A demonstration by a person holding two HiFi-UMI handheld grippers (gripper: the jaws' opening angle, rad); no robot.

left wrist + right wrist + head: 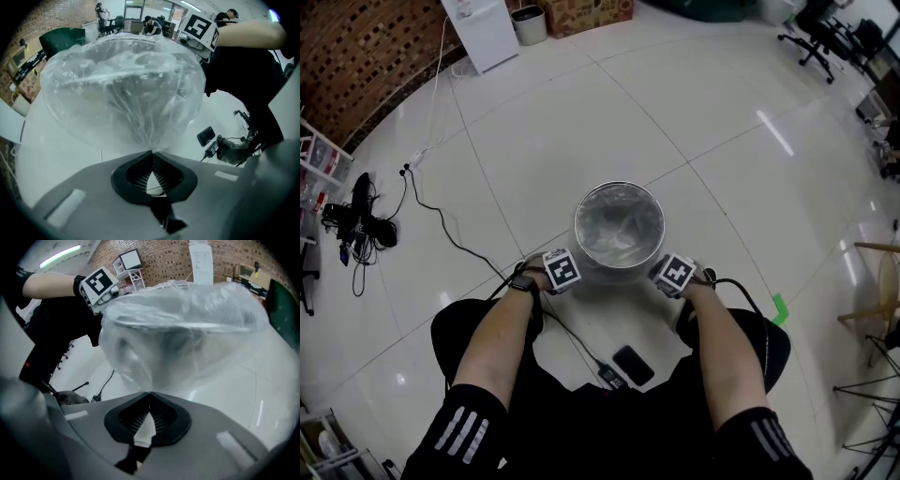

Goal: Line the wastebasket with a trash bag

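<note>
The round wastebasket stands on the white tile floor in front of the person's knees, with a clear trash bag in it and over its rim. My left gripper is at the near left of the rim and my right gripper at the near right. In the left gripper view the jaws are shut, and the left gripper pinches a fold of the trash bag. The right gripper is likewise shut on the film of the trash bag, which bulges over the basket.
A black phone and a charger on a cable lie on the floor between the person's legs. A long cable trails off to the left. A white cabinet and a small bin stand at the back. Green tape marks the floor at right.
</note>
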